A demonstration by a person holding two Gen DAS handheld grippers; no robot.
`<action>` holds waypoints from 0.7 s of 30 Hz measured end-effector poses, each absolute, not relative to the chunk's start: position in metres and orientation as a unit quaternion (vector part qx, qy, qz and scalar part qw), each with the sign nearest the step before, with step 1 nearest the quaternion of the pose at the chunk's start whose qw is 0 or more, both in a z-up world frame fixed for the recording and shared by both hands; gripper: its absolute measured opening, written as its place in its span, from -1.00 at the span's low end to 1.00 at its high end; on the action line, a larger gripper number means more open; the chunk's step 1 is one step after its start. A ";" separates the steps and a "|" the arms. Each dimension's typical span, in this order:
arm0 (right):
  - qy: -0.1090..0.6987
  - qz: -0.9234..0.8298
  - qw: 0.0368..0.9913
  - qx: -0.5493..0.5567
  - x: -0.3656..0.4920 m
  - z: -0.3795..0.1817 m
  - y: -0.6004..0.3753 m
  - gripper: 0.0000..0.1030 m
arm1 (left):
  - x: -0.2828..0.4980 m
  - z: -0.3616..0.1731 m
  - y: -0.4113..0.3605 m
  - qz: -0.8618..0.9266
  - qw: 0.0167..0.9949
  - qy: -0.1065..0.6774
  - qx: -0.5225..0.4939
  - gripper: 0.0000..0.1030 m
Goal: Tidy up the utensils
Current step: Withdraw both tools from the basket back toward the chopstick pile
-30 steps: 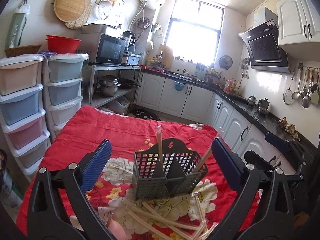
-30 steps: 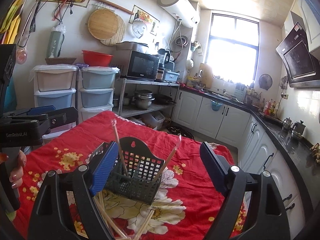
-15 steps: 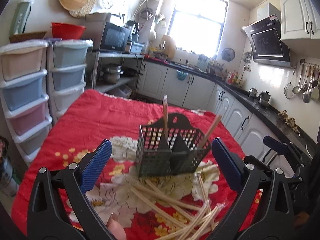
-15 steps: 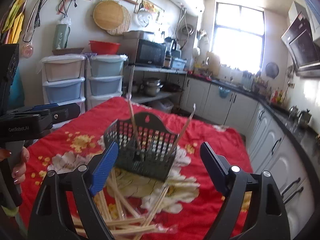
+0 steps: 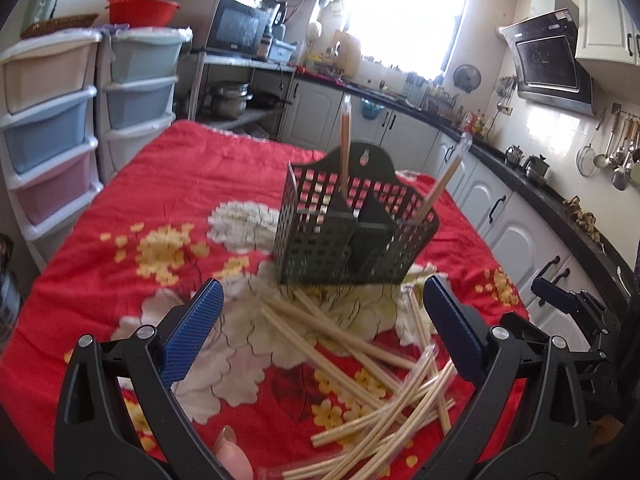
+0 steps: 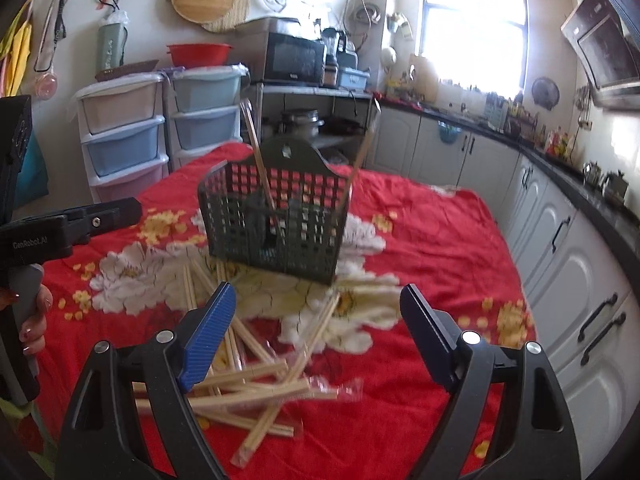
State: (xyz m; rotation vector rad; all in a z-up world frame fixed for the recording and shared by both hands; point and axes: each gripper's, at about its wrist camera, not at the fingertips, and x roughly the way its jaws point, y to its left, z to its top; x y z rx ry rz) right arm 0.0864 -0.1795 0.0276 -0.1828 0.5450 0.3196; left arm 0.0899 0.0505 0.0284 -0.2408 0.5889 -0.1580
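Left gripper [image 5: 320, 332] wide open, empty, right gripper [image 6: 316, 330] likewise, above loose chopsticks [image 6: 256, 392], near basket [image 6: 276, 224]

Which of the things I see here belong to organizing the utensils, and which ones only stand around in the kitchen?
Belong to the job:
- black slotted caddy
- two wrapped chopstick pairs already standing in it
- loose chopstick pairs on the red cloth
- left tool and right tool, both open

Just around:
- microwave
- red basin
- drawer towers
- hanging ladles
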 end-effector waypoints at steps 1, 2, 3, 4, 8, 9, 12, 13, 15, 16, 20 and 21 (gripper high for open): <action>0.273 0.157 0.945 -0.087 0.086 0.023 -0.182 0.58 | 0.090 0.024 0.050 -0.077 0.946 0.294 -0.117 0.79; 0.278 0.157 0.944 -0.084 0.086 0.019 -0.183 0.58 | 0.090 0.021 0.049 -0.076 0.945 0.297 -0.117 0.79; 0.284 0.157 0.942 -0.081 0.086 0.014 -0.186 0.58 | 0.089 0.016 0.049 -0.077 0.942 0.303 -0.119 0.79; 0.292 0.158 0.940 -0.077 0.086 0.009 -0.188 0.58 | 0.089 0.013 0.049 -0.077 0.941 0.307 -0.120 0.79; 0.310 0.158 0.935 -0.067 0.086 -0.006 -0.194 0.58 | 0.090 -0.001 0.050 -0.075 0.935 0.324 -0.120 0.79; 0.314 0.158 0.934 -0.063 0.085 -0.009 -0.196 0.58 | 0.090 -0.004 0.050 -0.075 0.934 0.328 -0.122 0.79; 0.325 0.159 0.931 -0.056 0.087 -0.016 -0.201 0.58 | 0.090 -0.014 0.048 -0.080 0.928 0.343 -0.122 0.79; 0.328 0.160 0.929 -0.052 0.088 -0.018 -0.202 0.58 | 0.090 -0.017 0.047 -0.081 0.927 0.346 -0.120 0.79; 0.338 0.162 0.926 -0.042 0.090 -0.024 -0.206 0.58 | 0.090 -0.021 0.044 -0.087 0.924 0.353 -0.116 0.79; 0.342 0.164 0.924 -0.038 0.091 -0.026 -0.207 0.58 | 0.090 -0.024 0.041 -0.090 0.923 0.356 -0.114 0.79; 0.355 0.165 0.920 -0.021 0.096 -0.034 -0.213 0.53 | 0.091 -0.031 0.033 -0.109 0.917 0.368 -0.108 0.79; 0.359 0.167 0.918 -0.014 0.098 -0.036 -0.215 0.50 | 0.091 -0.033 0.031 -0.114 0.915 0.372 -0.105 0.78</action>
